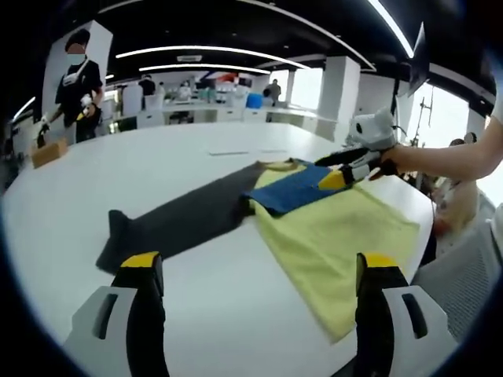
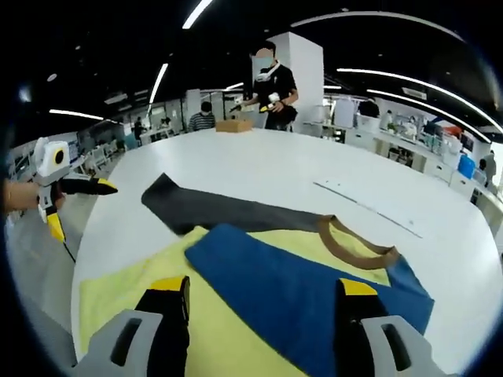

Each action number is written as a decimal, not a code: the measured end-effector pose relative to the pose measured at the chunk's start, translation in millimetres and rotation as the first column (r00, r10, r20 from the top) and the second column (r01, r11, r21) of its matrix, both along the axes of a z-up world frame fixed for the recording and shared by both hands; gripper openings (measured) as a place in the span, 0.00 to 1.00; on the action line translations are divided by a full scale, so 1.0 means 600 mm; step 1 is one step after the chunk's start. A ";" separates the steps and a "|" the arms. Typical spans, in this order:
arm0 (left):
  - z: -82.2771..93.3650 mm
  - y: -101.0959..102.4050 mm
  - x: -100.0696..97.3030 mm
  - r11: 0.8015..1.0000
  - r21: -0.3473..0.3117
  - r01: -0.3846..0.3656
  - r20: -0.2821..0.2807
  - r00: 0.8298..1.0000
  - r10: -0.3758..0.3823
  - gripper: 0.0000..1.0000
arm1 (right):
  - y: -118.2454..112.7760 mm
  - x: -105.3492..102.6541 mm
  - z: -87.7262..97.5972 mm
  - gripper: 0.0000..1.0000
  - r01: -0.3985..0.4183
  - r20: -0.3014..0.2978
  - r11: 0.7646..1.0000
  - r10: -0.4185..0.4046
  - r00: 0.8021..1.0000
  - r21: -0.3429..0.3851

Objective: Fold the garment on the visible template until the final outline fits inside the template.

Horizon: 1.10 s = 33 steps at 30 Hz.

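Observation:
A yellow garment [image 1: 330,236] with a blue panel [image 1: 295,188] and a brown collar [image 2: 354,245] lies flat on the white table. A dark grey template [image 1: 181,220] sticks out from under it to the left. My left gripper [image 1: 259,267] hovers open over the near table, its jaws wide apart with nothing between them. In the same view my right gripper [image 1: 338,173] hangs at the blue panel's far edge. In the right gripper view, my right gripper [image 2: 263,289] stands open above the blue panel [image 2: 291,290] and the yellow cloth [image 2: 118,290]. The template [image 2: 212,208] lies beyond, and the left gripper [image 2: 78,206] shows at the far left, off the table.
The round white table [image 1: 236,149] reaches far beyond the garment. A cardboard box [image 2: 233,125] sits at its far edge, where a person [image 2: 271,86] stands holding grippers. A thin strip [image 2: 369,208] lies on the table past the collar. More desks and people fill the background.

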State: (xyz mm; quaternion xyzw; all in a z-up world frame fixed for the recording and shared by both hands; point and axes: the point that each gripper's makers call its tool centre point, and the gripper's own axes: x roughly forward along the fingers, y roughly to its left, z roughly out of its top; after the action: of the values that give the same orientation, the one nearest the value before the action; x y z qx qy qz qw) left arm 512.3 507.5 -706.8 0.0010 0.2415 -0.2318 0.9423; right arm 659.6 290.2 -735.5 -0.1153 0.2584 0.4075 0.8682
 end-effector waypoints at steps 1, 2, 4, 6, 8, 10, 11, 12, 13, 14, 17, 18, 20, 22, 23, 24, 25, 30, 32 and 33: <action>0.000 0.004 0.001 1.000 0.006 -0.006 0.000 1.000 0.006 0.99 | -0.007 0.000 0.000 0.73 0.004 0.002 1.000 -0.004 1.000 -0.005; -0.001 0.010 0.003 1.000 0.017 -0.016 0.000 1.000 0.016 0.99 | -0.016 -0.001 0.002 0.74 0.011 0.003 1.000 -0.011 1.000 -0.009; -0.001 0.025 0.009 0.999 0.027 -0.044 0.003 0.999 0.044 0.99 | -0.029 -0.005 0.005 0.73 0.022 0.005 1.000 -0.022 1.000 -0.006; 0.002 0.039 0.015 0.997 0.029 -0.073 0.010 0.997 0.073 0.99 | -0.044 -0.008 0.006 0.73 0.036 0.009 0.999 -0.035 0.999 -0.010; 0.006 0.056 0.021 0.994 0.045 -0.101 0.025 0.995 0.100 0.97 | -0.064 -0.011 0.006 0.71 0.049 0.014 0.999 -0.049 0.999 -0.021; 0.012 0.068 0.024 0.992 0.058 -0.111 0.035 0.993 0.109 0.92 | -0.086 -0.014 0.004 0.69 0.071 0.013 0.997 -0.071 0.997 -0.036; 0.013 0.076 0.026 0.990 0.064 -0.124 0.039 0.992 0.121 0.91 | -0.090 -0.015 0.004 0.68 0.074 0.013 0.997 -0.073 0.997 -0.037; 0.016 0.087 0.030 0.988 0.068 -0.139 0.048 0.990 0.135 0.91 | -0.102 -0.016 0.004 0.67 0.084 0.015 0.996 -0.084 0.996 -0.039; 0.017 0.094 0.032 0.987 0.068 -0.144 0.050 0.989 0.141 0.90 | -0.111 -0.016 0.003 0.66 0.093 0.012 0.995 -0.092 0.996 -0.038; 0.017 0.102 0.034 0.986 0.070 -0.152 0.048 0.988 0.149 0.87 | -0.119 -0.017 0.003 0.65 0.102 0.009 0.994 -0.102 0.995 -0.039; 0.018 0.131 0.042 0.977 0.083 -0.196 0.054 0.980 0.191 0.83 | -0.151 -0.016 0.002 0.64 0.136 0.012 0.990 -0.135 0.991 -0.049; 0.018 0.142 0.044 0.972 0.071 -0.223 0.050 0.974 0.220 0.81 | -0.158 -0.016 0.003 0.63 0.142 0.014 0.989 -0.141 0.990 -0.050; 0.019 0.150 0.048 0.968 0.036 -0.248 0.049 0.968 0.246 0.76 | -0.174 -0.019 0.004 0.61 0.166 0.014 0.985 -0.165 0.986 -0.055; 0.018 0.164 0.052 0.963 0.035 -0.269 0.053 0.962 0.267 0.72 | -0.191 -0.022 0.003 0.59 0.190 0.013 0.980 -0.190 0.982 -0.059; 0.015 0.174 0.054 0.956 0.050 -0.288 0.049 0.957 0.286 0.71 | -0.197 -0.023 0.001 0.58 0.200 0.011 0.978 -0.200 0.980 -0.062; 0.011 0.184 0.056 0.949 0.065 -0.309 0.041 0.951 0.307 0.69 | -0.206 -0.025 -0.001 0.56 0.212 0.008 0.975 -0.212 0.977 -0.067; 0.010 0.190 0.058 0.947 0.066 -0.315 0.040 0.949 0.313 0.67 | -0.211 -0.026 -0.002 0.55 0.221 0.004 0.973 -0.221 0.975 -0.068; 0.006 0.228 0.069 0.922 0.091 -0.376 0.039 0.927 0.374 0.58 | -0.235 -0.031 -0.006 0.50 0.253 -0.002 0.964 -0.254 0.967 -0.077; 0.003 0.242 0.075 0.915 0.091 -0.393 0.040 0.919 0.391 0.54 | -0.243 -0.032 -0.008 0.47 0.262 -0.002 0.962 -0.263 0.965 -0.079; -0.001 0.253 0.078 0.908 0.111 -0.404 0.039 0.915 0.402 0.52 | -0.247 -0.032 -0.009 0.44 0.269 -0.003 0.960 -0.270 0.963 -0.081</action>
State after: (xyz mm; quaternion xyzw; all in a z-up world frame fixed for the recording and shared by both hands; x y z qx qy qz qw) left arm 559.1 659.5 -707.4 0.0081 0.2428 -0.0178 0.9699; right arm 640.2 142.1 -740.8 -0.1108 0.2941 0.2755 0.9085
